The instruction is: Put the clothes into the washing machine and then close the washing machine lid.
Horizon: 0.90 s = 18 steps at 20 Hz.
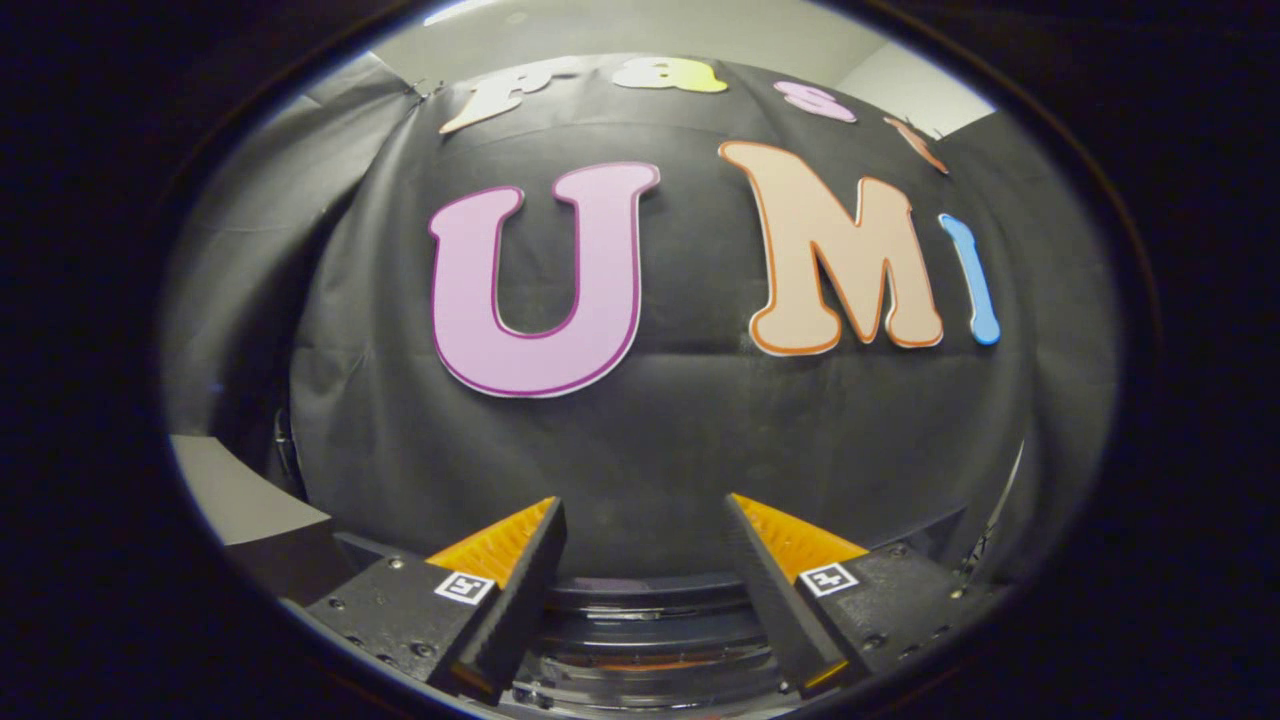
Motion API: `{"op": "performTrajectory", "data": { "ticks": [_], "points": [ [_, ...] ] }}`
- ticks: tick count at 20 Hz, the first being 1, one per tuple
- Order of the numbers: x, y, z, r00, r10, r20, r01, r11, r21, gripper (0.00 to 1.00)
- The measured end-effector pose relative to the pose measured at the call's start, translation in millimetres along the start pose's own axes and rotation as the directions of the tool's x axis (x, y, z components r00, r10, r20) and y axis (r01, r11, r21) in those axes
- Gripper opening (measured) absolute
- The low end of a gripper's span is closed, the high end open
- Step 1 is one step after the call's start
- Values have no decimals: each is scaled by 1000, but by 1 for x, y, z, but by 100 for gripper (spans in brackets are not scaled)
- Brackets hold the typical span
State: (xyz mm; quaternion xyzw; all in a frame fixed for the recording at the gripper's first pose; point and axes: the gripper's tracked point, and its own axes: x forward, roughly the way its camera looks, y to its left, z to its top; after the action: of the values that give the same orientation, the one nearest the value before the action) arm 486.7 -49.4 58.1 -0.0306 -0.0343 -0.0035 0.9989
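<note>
The gripper (645,520) is held up and looks straight at the black cloth wall (660,430) of the booth. Its two fingers are spread wide apart. Nothing is between them, so the gripper is let go and holds nothing.

Down low, at about 6 o'clock from the fingertips, sits a dark round thing with shiny rings on it. It looks like the top of the washing machine (650,640). It lies under and between the two fingers, not touching them as far as I can see. A thin orange glow runs along one ring. I cannot tell if the lid is up or down, and I cannot see inside, so I cannot say what is in it.

At about 9 o'clock from the left finger, a pale flat surface (240,495) pokes out from beside the cloth. Above the cloth, at 12 o'clock, there is a bit of light grey room wall (760,35).
</note>
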Motion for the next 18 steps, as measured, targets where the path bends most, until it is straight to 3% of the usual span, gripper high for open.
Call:
{"op": "performTrajectory", "data": {
  "ticks": [5, 18],
  "points": [
    [-19, -2, 0, 999, -38, 0, 38, 999, 2, 95],
    [-62, -3, 2, 997, -31, 64, 31, 1000, 3, 95]
  ]
}}
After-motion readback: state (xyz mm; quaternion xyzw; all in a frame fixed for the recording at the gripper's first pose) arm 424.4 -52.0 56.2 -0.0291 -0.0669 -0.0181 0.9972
